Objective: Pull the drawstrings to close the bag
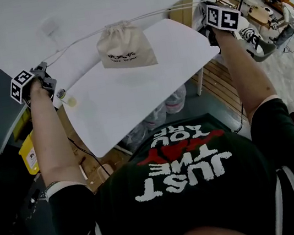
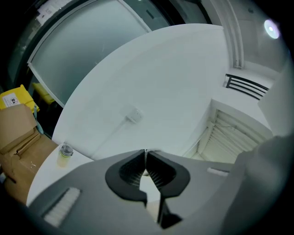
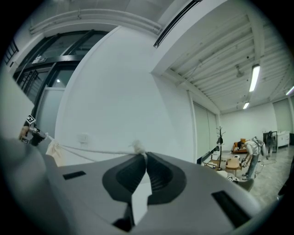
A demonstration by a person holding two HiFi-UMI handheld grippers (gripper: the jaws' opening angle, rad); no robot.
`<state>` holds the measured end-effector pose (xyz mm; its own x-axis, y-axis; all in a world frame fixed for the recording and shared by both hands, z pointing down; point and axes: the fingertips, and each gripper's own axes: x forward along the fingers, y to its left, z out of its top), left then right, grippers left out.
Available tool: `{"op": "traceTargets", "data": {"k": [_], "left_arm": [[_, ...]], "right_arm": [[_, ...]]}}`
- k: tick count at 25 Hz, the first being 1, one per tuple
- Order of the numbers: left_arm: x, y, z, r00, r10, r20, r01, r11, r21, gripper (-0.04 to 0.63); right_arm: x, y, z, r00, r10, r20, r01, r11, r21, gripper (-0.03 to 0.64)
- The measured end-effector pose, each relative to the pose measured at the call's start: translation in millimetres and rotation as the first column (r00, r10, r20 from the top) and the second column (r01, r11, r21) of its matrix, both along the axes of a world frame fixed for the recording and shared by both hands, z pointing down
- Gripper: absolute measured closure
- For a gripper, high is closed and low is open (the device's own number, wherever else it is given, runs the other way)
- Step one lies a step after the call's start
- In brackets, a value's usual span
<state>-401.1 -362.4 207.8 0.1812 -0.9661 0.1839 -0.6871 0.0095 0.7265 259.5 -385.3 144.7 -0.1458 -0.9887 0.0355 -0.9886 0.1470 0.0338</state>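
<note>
Left gripper (image 1: 44, 75): jaws pinched together on the left drawstring (image 1: 68, 48), held out wide to the left to keep the cord taut; cord traced to the jaws in the head view, barely showing at the tips in the left gripper view.
Right gripper (image 3: 146, 158): jaws clamped narrow on the right drawstring (image 3: 101, 150), just behind its frayed knot (image 3: 137, 147); held out to the opposite side to pull against the other hand.
Bag (image 1: 124, 48): cloth pouch with dark print, hanging in the air between the two grippers, above the table (image 1: 134, 105) and clear of it, carried only by the cords.
Bag mouth: gathered tight at the top where the cords leave it; judged closed or nearly so.
Bag contents: hidden; slightly full body, nothing more to tell.
Small jar (image 1: 66, 96): upright near the table's left edge, lid on, yellowish fill, apart from the bag.
Likely reason for the lift: opposed pull cinches the neck, the bag's own weight adding tension.
</note>
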Motion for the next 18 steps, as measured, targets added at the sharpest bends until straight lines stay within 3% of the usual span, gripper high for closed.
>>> {"op": "traceTargets", "data": {"k": [7,10,14,18], "left_arm": [[-8,-4,2,0.993,-0.08,0.082,0.08,0.997,0.004,0.583],[-5,-8,7,0.993,-0.078,0.09,0.078,0.997,-0.004,0.583],[-6,-7,11,0.992,-0.07,0.102,0.069,0.997,0.015,0.583],[-1,-5,8,0.984,-0.073,0.163,0.063,0.996,0.064,0.583]], "right_arm": [[11,-7,10,0.998,0.01,0.068,-0.008,1.0,-0.027,0.606],[21,-9,18,0.995,0.013,0.099,-0.009,0.999,-0.05,0.606],[19,-9,24,0.996,0.003,0.091,0.003,0.998,-0.064,0.606],[12,-7,20,0.999,-0.007,0.047,0.01,0.998,-0.059,0.607]]}}
